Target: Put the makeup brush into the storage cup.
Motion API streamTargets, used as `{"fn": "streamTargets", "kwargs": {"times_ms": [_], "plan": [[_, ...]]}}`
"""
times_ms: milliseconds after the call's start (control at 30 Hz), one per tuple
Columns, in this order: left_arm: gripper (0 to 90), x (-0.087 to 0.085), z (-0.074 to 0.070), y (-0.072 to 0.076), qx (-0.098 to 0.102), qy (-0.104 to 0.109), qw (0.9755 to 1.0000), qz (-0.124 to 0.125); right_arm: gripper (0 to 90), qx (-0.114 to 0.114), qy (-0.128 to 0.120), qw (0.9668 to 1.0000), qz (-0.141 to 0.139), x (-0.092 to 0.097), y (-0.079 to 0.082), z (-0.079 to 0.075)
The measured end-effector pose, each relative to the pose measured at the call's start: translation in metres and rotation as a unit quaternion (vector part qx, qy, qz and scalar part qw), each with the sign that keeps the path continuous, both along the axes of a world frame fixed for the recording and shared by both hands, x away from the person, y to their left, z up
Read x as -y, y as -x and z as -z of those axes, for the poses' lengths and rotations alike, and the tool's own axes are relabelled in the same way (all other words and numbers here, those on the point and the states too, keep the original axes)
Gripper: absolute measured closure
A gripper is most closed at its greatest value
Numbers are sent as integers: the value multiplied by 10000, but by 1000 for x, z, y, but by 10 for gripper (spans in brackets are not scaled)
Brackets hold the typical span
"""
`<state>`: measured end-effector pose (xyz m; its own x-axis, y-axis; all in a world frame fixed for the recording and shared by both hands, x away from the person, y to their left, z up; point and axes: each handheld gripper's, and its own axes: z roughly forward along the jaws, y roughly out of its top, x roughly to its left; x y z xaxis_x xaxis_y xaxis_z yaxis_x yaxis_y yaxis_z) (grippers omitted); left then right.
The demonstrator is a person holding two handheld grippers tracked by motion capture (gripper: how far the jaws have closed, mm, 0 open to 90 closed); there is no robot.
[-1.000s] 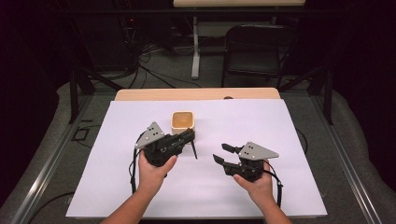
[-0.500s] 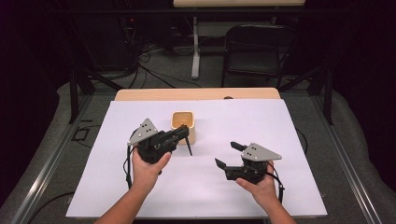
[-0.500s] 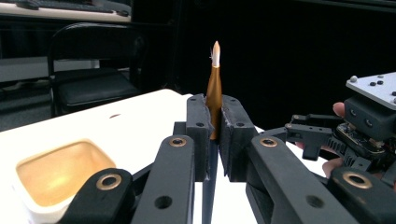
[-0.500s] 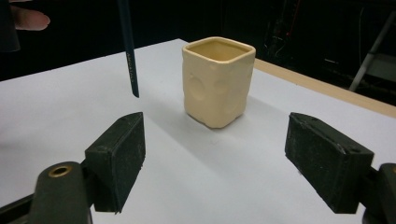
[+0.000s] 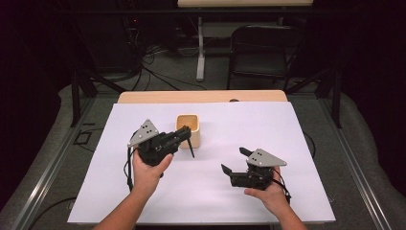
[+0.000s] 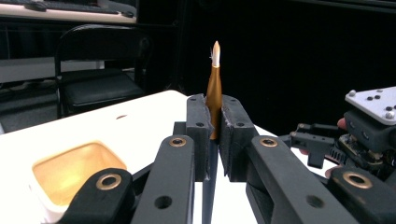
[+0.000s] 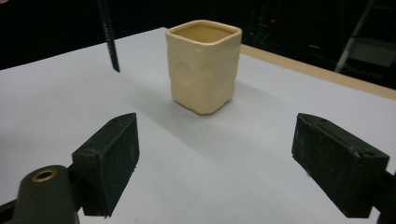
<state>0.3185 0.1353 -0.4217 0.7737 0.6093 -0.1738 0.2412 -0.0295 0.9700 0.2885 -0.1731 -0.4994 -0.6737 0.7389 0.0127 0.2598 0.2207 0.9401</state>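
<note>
My left gripper (image 5: 186, 135) is shut on a paintbrush (image 5: 191, 147) just in front of a cream square cup (image 5: 187, 117). In the left gripper view the pads (image 6: 198, 126) clamp the brush's gold ferrule (image 6: 215, 79). Its white tip points up and the dark handle hangs below. The cup (image 6: 70, 172) sits low to the left of the jaws. My right gripper (image 5: 233, 159) rests low over the white table sheet (image 5: 287, 143) to the right. It is open, its jaws have just been opening, and nothing lies between them (image 7: 215, 163). It faces the cup (image 7: 203, 65) and the handle's end (image 7: 107, 37).
The white sheet covers a wooden table whose edge (image 5: 201, 97) shows at the back. Behind it stand a black chair (image 5: 261, 52) and a desk leg with cables on the floor. Bare sheet lies around both hands.
The right gripper's jaws have spread wider. The left hand has shifted slightly left with the brush still clamped.
</note>
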Motion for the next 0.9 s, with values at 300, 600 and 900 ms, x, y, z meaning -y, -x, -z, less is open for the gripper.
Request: {"fn": "streamTargets", "kwargs": {"times_ms": [300, 600, 900], "plan": [[834, 1, -1, -1, -4, 3, 10000, 5, 161, -171, -120, 9996, -184, 1, -1, 8], [834, -2, -5, -3, 27, 25, 10000, -24, 101, -228, -141, 9996, -102, 7, -3, 11], [834, -6, -13, -6, 127, -3, 9999, -117, 49, -209, -256, 9993, -174, 9, -2, 14]]}}
